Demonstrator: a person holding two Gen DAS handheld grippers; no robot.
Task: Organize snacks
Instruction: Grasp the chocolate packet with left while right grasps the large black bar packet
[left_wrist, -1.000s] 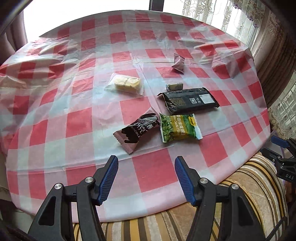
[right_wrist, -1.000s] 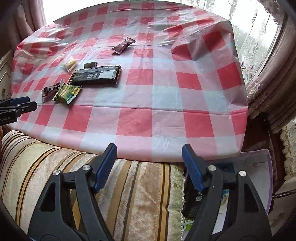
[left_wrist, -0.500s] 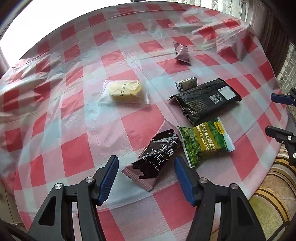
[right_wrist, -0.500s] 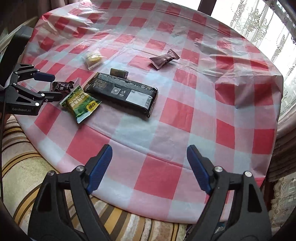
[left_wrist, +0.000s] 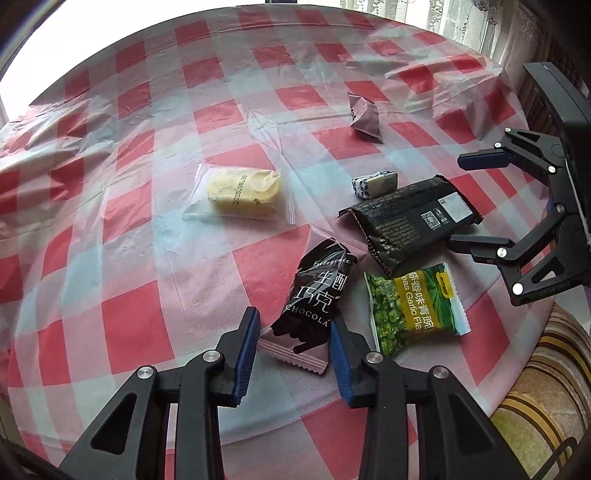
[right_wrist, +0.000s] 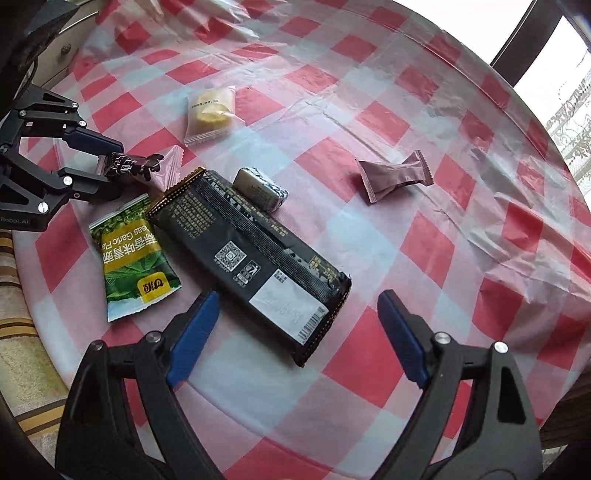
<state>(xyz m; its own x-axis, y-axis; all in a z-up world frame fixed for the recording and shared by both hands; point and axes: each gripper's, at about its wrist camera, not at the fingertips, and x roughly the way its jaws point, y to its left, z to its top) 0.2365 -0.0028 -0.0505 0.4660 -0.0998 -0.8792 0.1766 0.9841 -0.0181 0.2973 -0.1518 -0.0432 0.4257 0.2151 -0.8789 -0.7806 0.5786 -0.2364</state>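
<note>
Since the earlier frame the left gripper (left_wrist: 291, 334) has come down astride the chocolate bar (left_wrist: 314, 295), jaws closing on its near end, long axis toward one o'clock, while the right gripper (right_wrist: 295, 328), jaws opening and empty, approaches the black packet (right_wrist: 251, 251).

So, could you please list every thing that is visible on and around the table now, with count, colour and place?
Chocolate snack packet: 1, black and pink, between the left gripper's closing jaws.
Garlic pea packet: 1, green, beside the chocolate packet.
Long snack bar wrapper: 1, black, table middle.
Small wrapped candy: 1, white-blue, touching the long wrapper.
Clear pastry bag: 1, yellow inside, apart.
Mauve snack packet: 1, far side, alone.
Plastic tablecloth: 1, red-white checked.
Striped cushion: 1, gold-brown, at the table edge.
Left gripper: 1, black, blue pads.
Right gripper: 1, opening, over the long wrapper's end.
</note>
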